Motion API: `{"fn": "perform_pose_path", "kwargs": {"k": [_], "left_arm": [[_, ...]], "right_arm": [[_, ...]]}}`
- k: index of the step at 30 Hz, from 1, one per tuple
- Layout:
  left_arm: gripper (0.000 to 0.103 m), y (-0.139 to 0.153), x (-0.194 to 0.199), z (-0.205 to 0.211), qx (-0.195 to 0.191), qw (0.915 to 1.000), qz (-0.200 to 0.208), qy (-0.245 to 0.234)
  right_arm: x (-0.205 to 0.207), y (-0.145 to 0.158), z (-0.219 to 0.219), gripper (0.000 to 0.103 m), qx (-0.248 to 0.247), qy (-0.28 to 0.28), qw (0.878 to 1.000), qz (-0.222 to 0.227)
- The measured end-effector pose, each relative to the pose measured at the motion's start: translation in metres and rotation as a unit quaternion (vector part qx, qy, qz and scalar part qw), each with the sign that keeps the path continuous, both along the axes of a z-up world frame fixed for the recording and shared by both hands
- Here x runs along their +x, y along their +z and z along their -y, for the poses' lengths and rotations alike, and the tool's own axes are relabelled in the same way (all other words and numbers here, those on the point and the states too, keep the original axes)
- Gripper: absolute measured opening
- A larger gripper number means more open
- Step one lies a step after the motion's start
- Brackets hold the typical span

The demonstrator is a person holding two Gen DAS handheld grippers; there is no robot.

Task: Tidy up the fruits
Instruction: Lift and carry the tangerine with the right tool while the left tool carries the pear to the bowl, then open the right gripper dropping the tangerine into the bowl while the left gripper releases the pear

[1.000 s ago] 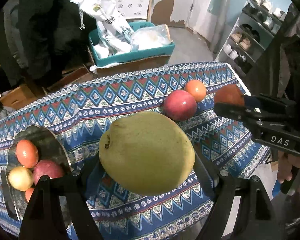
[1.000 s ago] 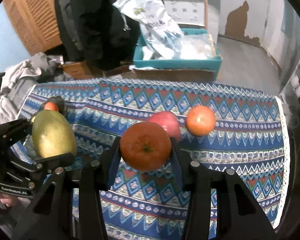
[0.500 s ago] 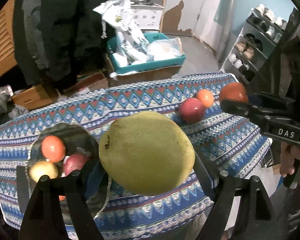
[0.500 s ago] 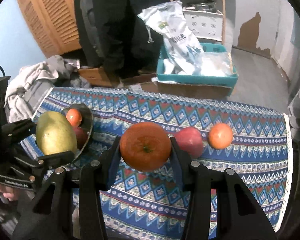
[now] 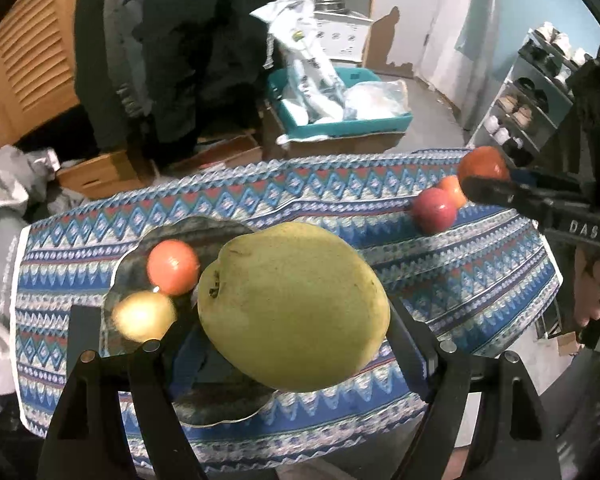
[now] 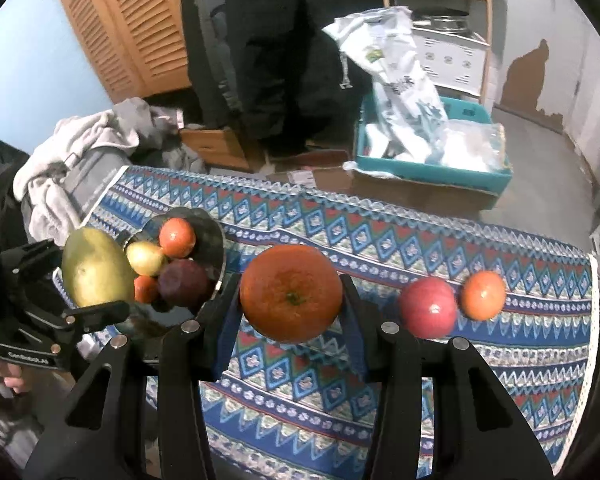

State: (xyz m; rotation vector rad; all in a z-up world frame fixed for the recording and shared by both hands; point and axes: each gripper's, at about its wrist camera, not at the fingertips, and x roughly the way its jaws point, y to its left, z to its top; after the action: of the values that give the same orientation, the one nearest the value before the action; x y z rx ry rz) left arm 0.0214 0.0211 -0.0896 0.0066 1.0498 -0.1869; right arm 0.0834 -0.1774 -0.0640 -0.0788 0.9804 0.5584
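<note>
My left gripper [image 5: 296,320] is shut on a large green-yellow pear [image 5: 294,306], held above the near edge of a dark metal fruit plate [image 5: 216,412]. The plate holds an orange [image 5: 173,261], a yellow fruit [image 5: 144,315] and, in the right wrist view, a dark red apple [image 6: 184,282]. My right gripper [image 6: 291,300] is shut on a big orange [image 6: 291,293] above the middle of the patterned tablecloth [image 6: 380,232]. A red apple [image 6: 428,307] and a small orange [image 6: 483,294] lie on the cloth at the right.
Beyond the table stand a person in dark clothes [image 6: 268,40], a teal crate with plastic bags [image 6: 428,156], cardboard boxes and a shelf [image 5: 332,12]. Grey clothing [image 6: 80,148] is piled at the left. A shoe rack [image 5: 532,96] stands at the right.
Both grippers have pulled back and up from the table, fruit still held. The left one has swung left, so the plate now sits under the pear.
</note>
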Motion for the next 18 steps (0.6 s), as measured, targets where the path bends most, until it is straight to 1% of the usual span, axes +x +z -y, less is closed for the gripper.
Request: {"fn": "perform_pose_path", "kwargs": {"k": [8,11,15,18], "left_arm": [[0.083,-0.018,-0.008,-0.038,-0.007,0.9992,-0.015,0.035],[0.083,-0.028,-0.011,-0.049,-0.010,0.9987,-0.023,0.044],[0.083,-0.046,-0.013,-0.062,0.001,0.9977,-0.037,0.056],[0.083,-0.060,-0.012,-0.069,-0.001,0.9968,-0.053,0.061]], "right_arm": [[0.001,-0.010,-0.036,0.045,0.002,0.024,1.000,-0.017],[0.002,-0.015,-0.053,0.045,0.001,0.037,0.999,-0.023],[0.004,-0.023,-0.071,0.045,0.006,0.052,0.998,-0.035],[0.005,-0.033,-0.088,0.045,0.006,0.065,0.997,-0.047]]}}
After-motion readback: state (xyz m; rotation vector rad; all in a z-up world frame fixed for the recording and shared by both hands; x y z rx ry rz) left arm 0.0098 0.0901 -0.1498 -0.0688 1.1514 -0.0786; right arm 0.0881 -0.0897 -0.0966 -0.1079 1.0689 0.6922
